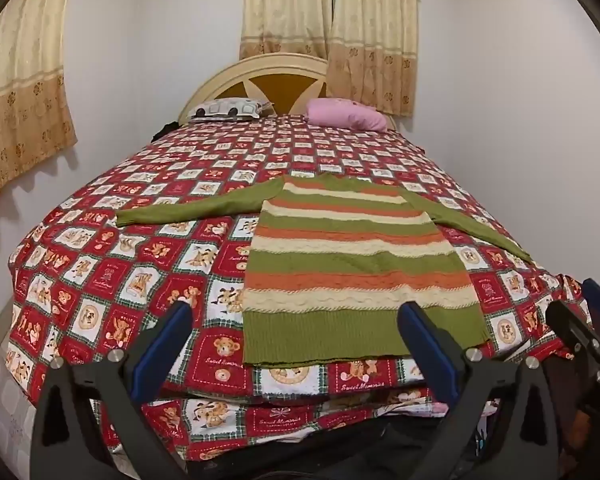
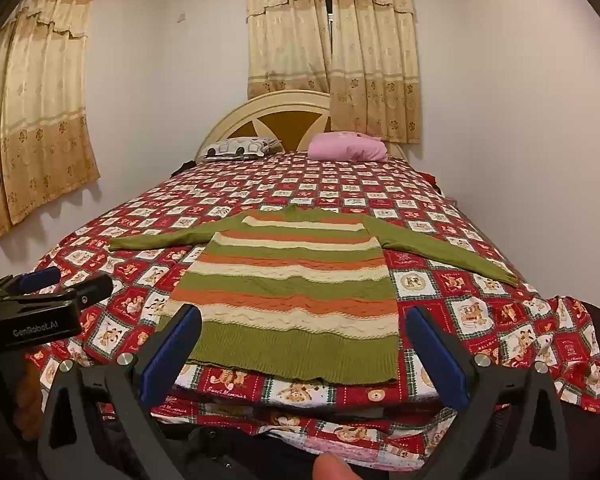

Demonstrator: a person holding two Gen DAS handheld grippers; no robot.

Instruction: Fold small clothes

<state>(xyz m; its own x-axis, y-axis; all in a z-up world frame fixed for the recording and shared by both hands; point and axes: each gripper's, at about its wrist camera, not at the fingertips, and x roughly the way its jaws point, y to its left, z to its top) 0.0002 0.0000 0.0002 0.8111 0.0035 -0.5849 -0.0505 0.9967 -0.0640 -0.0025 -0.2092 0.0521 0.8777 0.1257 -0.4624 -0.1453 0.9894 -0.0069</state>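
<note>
Both tongs, left (image 1: 296,344) and right (image 2: 304,344), hung spread and empty at the bed's (image 2: 500,312) foot edge, the jumper (image 2: 292,292) stretching lengthwise away towards the headboard (image 2: 280,114).

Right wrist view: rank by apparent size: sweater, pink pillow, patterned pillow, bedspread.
1. Bedspread
2. Sweater, spread flat
3. Pink pillow and patterned pillow: they look alike in size, both far off at the headboard, so no ranking between them.

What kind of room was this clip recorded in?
A home bedroom, most likely. A bed with a patterned cover fills the view, two pillows lie against a headboard, and curtains hang over the windows. A striped sweater lies spread flat on the bed.
</note>
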